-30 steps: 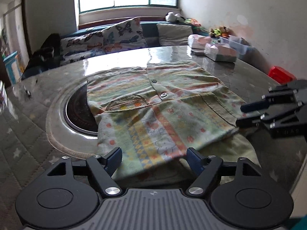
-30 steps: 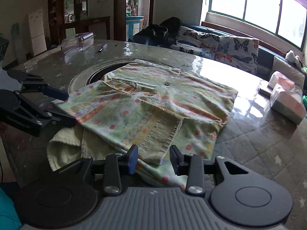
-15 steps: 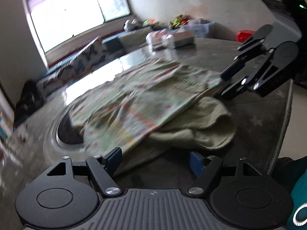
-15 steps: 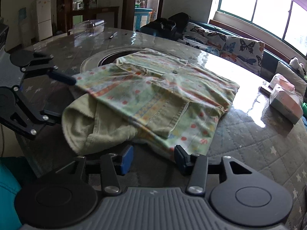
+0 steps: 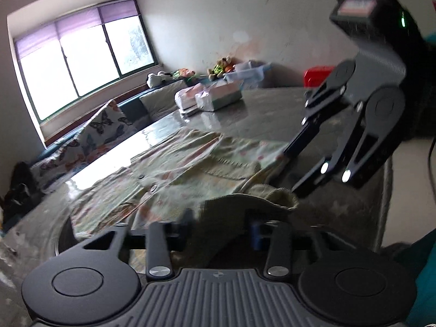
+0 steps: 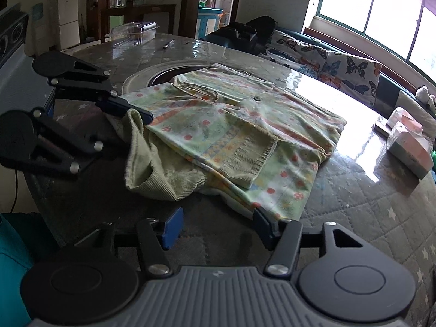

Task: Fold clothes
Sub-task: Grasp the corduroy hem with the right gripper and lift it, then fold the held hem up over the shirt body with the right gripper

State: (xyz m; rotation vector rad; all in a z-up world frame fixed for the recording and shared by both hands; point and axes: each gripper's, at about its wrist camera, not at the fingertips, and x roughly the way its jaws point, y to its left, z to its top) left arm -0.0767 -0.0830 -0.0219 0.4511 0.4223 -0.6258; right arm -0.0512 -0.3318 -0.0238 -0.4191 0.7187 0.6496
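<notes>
A pale green shirt (image 6: 245, 125) printed with red dots and stripes lies folded on the table, also in the left wrist view (image 5: 174, 174). Its ribbed green hem (image 6: 158, 174) bulges out at the near corner. My left gripper (image 5: 222, 223) is closing on that hem (image 5: 239, 207), which fills the gap between its fingers. From the right wrist view, the left gripper (image 6: 133, 130) has its upper finger lying over the raised hem corner. My right gripper (image 6: 216, 226) is opening over bare table, its right finger beside the shirt's edge. The right gripper (image 5: 293, 171) also shows in the left wrist view.
The quilted table (image 6: 368, 218) has a round recessed ring (image 6: 163, 73) partly under the shirt. Tissue packs (image 6: 408, 141) sit at the far right, a clear plastic box (image 6: 133, 31) at the back left. A butterfly-print sofa (image 6: 340, 65) runs behind. The table's edge is near both grippers.
The left gripper rolled, slid to the green hem and closed around it, and the hem corner rose. The right gripper drew back off the shirt's edge and widened.
</notes>
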